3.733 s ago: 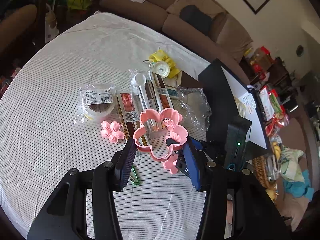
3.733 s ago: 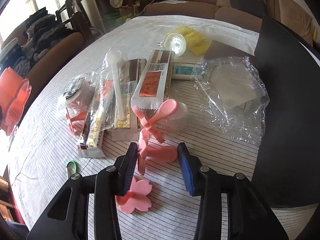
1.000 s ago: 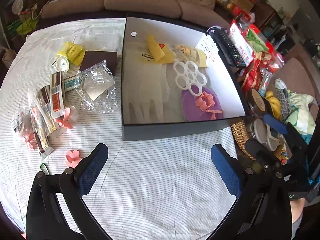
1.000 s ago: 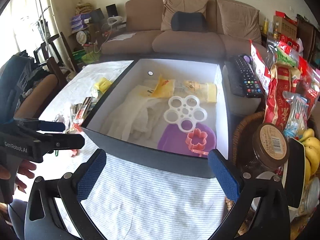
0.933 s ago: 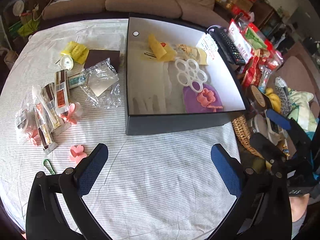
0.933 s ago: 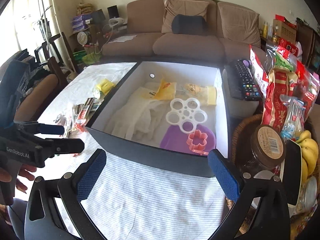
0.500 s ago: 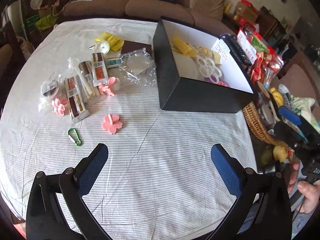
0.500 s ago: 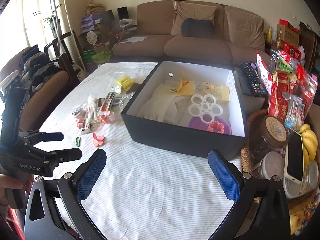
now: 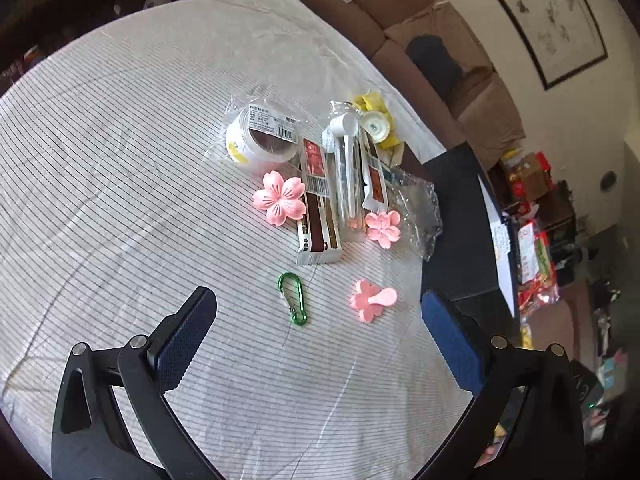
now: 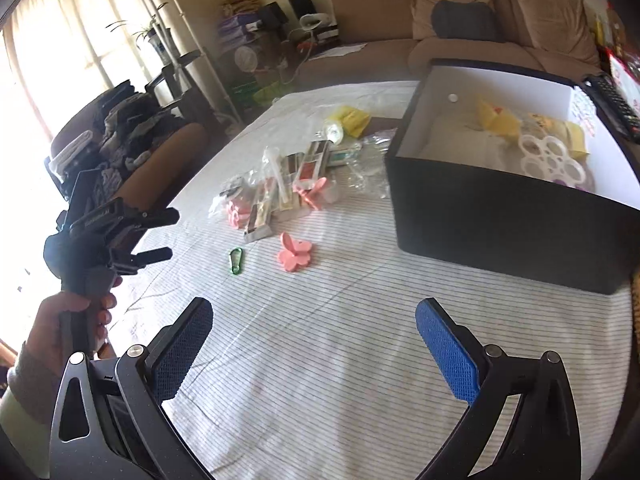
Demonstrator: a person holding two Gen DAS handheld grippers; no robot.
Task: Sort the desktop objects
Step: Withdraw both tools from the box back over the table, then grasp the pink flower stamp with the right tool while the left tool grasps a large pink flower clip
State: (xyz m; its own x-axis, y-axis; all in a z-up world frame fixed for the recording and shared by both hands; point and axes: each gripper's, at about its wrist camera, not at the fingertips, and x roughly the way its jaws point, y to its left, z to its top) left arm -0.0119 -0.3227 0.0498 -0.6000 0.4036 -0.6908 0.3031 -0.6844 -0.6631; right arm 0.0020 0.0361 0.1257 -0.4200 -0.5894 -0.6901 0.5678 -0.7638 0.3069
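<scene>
My left gripper [image 9: 318,334] is open and empty above the striped tablecloth, just short of a green carabiner [image 9: 293,298] and a pink flower piece [image 9: 371,300]. Beyond lie two more pink flowers [image 9: 279,197] [image 9: 383,228], brown packets [image 9: 318,208], a bagged white spoon [image 9: 346,160] and a tape roll [image 9: 262,136]. My right gripper [image 10: 314,344] is open and empty over bare cloth. The black box [image 10: 508,204] stands at its right and holds a white flower tray [image 10: 550,162]. The left gripper also shows in the right wrist view [image 10: 158,234].
Clear plastic bags [image 9: 420,208] and yellow packets [image 9: 376,120] lie by the box corner [image 9: 460,216]. A sofa [image 10: 460,28] stands behind the table. A chair with clothes [image 10: 132,136] is at the left. A remote [image 10: 612,100] lies beyond the box.
Both grippers have pulled back from over the box. The left one has swung left and down towards the loose objects; the carabiner and pink flowers are now close in front of it.
</scene>
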